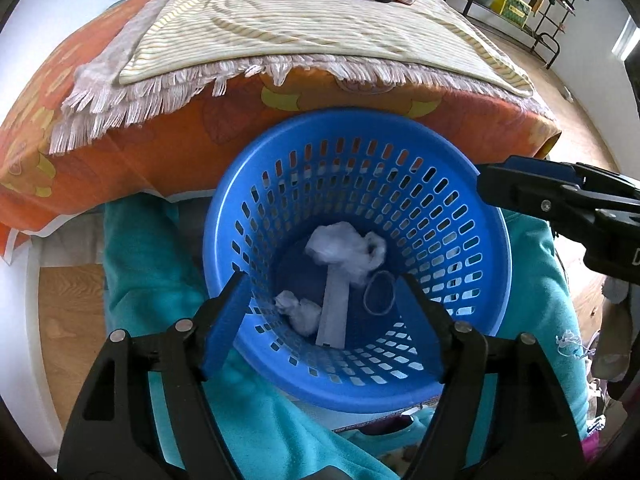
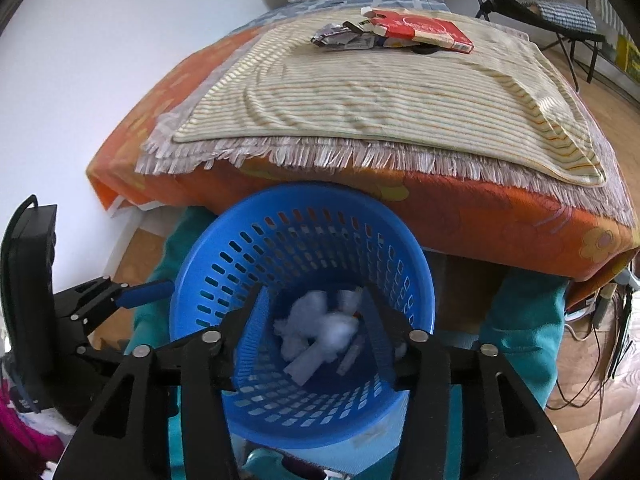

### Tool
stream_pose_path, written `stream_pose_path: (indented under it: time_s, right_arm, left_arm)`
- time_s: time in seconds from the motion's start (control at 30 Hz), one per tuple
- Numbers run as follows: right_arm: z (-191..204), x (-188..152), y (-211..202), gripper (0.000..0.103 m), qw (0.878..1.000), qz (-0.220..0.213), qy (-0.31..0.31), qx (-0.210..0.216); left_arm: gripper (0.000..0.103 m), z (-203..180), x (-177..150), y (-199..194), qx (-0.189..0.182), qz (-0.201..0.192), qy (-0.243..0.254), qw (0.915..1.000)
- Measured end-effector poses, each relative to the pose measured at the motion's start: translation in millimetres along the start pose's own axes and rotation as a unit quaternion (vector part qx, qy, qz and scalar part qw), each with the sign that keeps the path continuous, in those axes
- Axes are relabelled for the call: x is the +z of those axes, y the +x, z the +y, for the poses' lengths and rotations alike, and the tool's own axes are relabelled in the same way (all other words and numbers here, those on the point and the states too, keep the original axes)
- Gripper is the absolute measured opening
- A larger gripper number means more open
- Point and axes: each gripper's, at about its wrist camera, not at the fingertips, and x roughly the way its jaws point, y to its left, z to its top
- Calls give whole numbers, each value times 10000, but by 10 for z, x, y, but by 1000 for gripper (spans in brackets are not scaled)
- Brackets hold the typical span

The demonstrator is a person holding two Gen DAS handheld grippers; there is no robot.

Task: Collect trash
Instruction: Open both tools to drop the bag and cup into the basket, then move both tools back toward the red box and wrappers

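Observation:
A blue perforated basket (image 1: pixel 472 184) stands on a teal cloth below the bed's edge; it also shows in the right wrist view (image 2: pixel 200 264). Inside lie crumpled white tissues (image 1: pixel 340 248), a white paper strip (image 1: pixel 334 312) and a rubber band (image 1: pixel 380 294). In the right wrist view the white trash (image 2: pixel 320 328) in the basket looks blurred. My left gripper (image 1: pixel 320 312) is open and empty over the basket's mouth. My right gripper (image 2: pixel 314 320) is open over the basket too. More trash, a red box (image 2: pixel 420 30) and crumpled wrappers (image 2: pixel 340 36), lies on the bed.
The bed has an orange cover (image 1: pixel 160 152) and a striped fringed blanket (image 2: pixel 380 92). A teal cloth (image 1: pixel 152 264) lies under the basket. Wooden floor (image 1: pixel 68 312) lies to the left. A rack and chair (image 1: pixel 520 0) stand at the far right. Cables (image 2: pixel 592 360) lie on the floor.

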Motion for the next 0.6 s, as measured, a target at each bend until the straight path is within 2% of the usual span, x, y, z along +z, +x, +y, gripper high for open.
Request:
stream_pose_path:
  time_s: [0.17, 0.6]
  right_arm:
    - [1, 8, -9, 59, 10000, -10, 12, -55]
    - [-70, 92, 0, 65, 9996, -23, 99, -257]
  left_arm:
    - [77, 21, 27, -11, 21, -23, 1, 10000]
    - [77, 95, 180, -13, 109, -124, -13, 9999]
